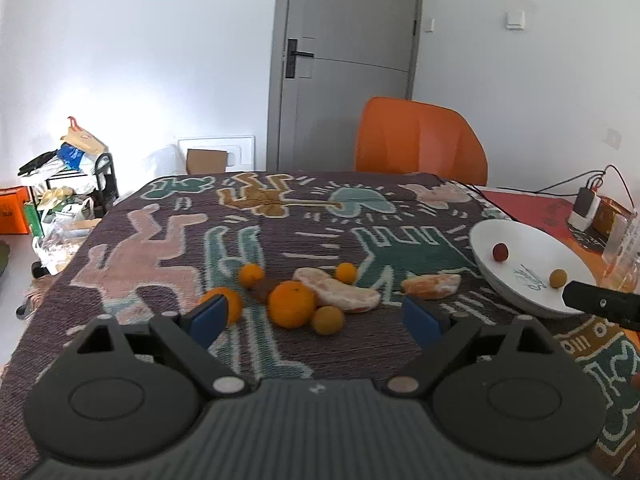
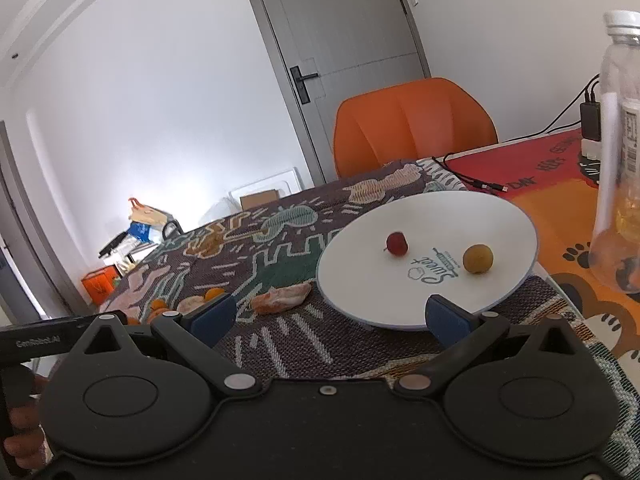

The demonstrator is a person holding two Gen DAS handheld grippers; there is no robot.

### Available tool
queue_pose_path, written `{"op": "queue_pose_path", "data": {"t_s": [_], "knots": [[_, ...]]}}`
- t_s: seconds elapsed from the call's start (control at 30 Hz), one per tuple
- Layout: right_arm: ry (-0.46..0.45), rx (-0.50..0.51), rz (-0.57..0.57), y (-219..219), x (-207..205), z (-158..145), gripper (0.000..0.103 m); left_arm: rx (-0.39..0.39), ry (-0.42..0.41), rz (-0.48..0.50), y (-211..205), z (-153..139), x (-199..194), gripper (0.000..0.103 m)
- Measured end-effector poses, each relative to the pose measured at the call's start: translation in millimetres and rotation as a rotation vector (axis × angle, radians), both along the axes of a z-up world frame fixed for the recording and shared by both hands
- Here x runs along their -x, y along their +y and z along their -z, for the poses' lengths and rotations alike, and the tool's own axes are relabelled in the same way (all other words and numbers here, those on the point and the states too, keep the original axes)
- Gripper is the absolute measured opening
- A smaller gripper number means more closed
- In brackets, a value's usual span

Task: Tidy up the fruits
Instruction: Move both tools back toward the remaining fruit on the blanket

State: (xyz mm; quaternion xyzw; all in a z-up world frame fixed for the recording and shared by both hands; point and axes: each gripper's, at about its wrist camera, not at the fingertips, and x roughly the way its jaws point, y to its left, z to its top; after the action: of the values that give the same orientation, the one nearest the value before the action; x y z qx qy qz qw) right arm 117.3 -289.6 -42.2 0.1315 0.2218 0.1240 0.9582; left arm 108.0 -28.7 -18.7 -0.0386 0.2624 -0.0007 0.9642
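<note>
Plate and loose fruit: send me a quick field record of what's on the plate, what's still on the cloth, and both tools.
plate: white, holds red fruit and yellow fruit, apart
cloth: large orange, several smaller round fruits and peeled citrus pieces
left tool: open, empty, facing the fruit pile
right tool: open, empty, facing the plate

The clear bottle [image 2: 618, 140] is cut off by the right edge.
</note>
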Motion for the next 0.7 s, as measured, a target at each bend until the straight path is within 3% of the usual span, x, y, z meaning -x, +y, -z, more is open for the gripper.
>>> {"op": "queue_pose_path", "data": {"t_s": [0.5, 0.7], "knots": [[-0.004, 0.023, -0.161, 39.5, -6.8, -1.0, 0.103, 0.069, 0.000, -0.112, 46.8, 10.8, 5.3, 0.089], [-0.011, 0.049, -0.174, 52.3, -13.4, 1.3, 0.103, 0.091, 0.003, -0.157, 61.2, 17.2, -0.9, 0.075]]}}
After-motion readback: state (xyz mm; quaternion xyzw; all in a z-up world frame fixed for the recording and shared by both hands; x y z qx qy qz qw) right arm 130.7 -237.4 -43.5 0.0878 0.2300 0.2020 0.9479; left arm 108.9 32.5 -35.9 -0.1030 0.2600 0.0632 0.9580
